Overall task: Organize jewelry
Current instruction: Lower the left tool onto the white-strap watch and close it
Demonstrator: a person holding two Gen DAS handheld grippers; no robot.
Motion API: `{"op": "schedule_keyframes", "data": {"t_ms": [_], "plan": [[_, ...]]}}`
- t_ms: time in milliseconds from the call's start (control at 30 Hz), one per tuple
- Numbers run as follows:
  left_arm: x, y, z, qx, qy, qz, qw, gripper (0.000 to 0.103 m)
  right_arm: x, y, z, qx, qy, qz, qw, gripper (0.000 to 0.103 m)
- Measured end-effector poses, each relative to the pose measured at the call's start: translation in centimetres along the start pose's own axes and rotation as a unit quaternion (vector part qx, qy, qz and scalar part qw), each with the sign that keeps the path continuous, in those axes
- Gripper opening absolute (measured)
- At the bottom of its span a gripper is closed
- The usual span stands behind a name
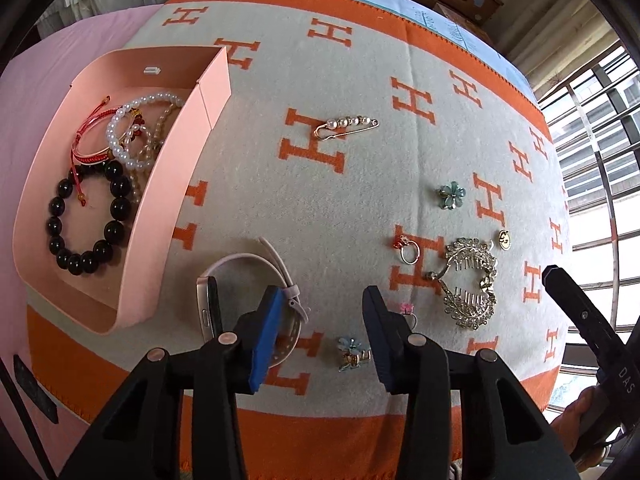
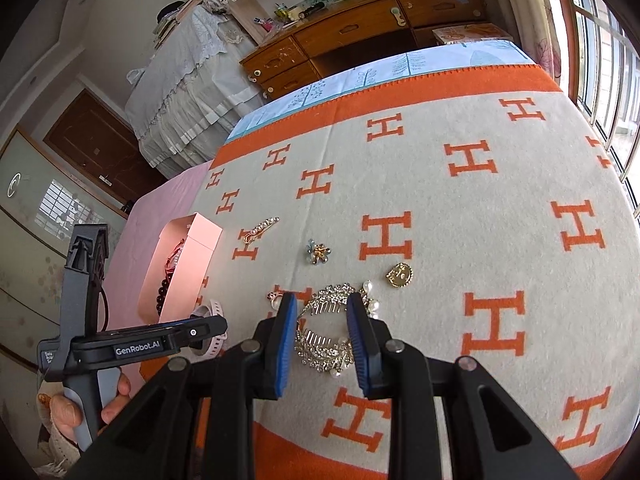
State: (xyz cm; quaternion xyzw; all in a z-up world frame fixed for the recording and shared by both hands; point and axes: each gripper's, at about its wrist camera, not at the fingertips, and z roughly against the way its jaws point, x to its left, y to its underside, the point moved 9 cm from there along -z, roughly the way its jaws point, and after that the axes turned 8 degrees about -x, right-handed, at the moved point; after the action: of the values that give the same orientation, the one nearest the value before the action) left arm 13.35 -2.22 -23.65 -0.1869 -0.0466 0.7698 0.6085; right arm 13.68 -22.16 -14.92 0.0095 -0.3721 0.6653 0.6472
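Note:
A pink box [image 1: 132, 264] [image 2: 192, 256] at the left holds a black bead bracelet [image 1: 86, 220], a pearl bracelet [image 1: 132, 128] and a red cord bracelet [image 1: 90, 136]. On the blanket lie a pearl pin [image 1: 346, 125] [image 2: 259, 229], a blue flower brooch [image 1: 451, 195] [image 2: 318, 252], a ring [image 1: 409, 251], a silver hair comb [image 1: 470, 282] [image 2: 325, 332], a gold button [image 1: 505, 239] [image 2: 399, 275], a pink watch [image 1: 248, 292] and a small blue clip [image 1: 353, 354]. My left gripper [image 1: 320, 336] is open above the blanket, beside the watch. My right gripper [image 2: 322, 344] is open, its fingers on either side of the comb.
The orange and cream blanket [image 2: 460, 208] covers a bed with a pink sheet [image 2: 160, 208] at its left. A wooden dresser [image 2: 360, 36] stands beyond the bed. A barred window [image 1: 600, 160] is at the right.

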Motion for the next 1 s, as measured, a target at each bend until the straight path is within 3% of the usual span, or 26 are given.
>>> {"op": "schedule_keyframes", "data": {"t_ms": [167,233,267,533,733,1000], "plan": [[0.6,-0.2,-1.4,0.003,-0.014,0.005,0.9999,0.030,-0.1,0.1,-0.4,0.005,0.005,0.002,1.000,0.026],[0.8,-0.3,-1.8,0.003,-0.022,0.002,0.9998,0.020,-0.1,0.3,-0.7,0.009,0.006,0.002,1.000,0.026],[0.8,-0.3,-2.0,0.004,-0.023,-0.001,0.9997,0.010,-0.1,0.3,-0.9,0.012,0.007,0.001,1.000,0.026],[0.5,-1.2,-1.3,-0.028,-0.021,-0.021,0.9992,0.007,-1.0,1.0,-1.8,0.036,0.021,-0.021,0.999,0.026],[0.3,-1.4,-0.5,-0.034,-0.008,-0.028,0.9990,0.007,-2.7,1.7,-2.6,0.063,0.030,-0.087,0.994,0.026],[0.3,-0.3,-0.4,-0.023,0.018,-0.036,0.9989,0.007,-2.2,2.3,-3.4,0.091,0.091,-0.058,0.990,0.026]]}}
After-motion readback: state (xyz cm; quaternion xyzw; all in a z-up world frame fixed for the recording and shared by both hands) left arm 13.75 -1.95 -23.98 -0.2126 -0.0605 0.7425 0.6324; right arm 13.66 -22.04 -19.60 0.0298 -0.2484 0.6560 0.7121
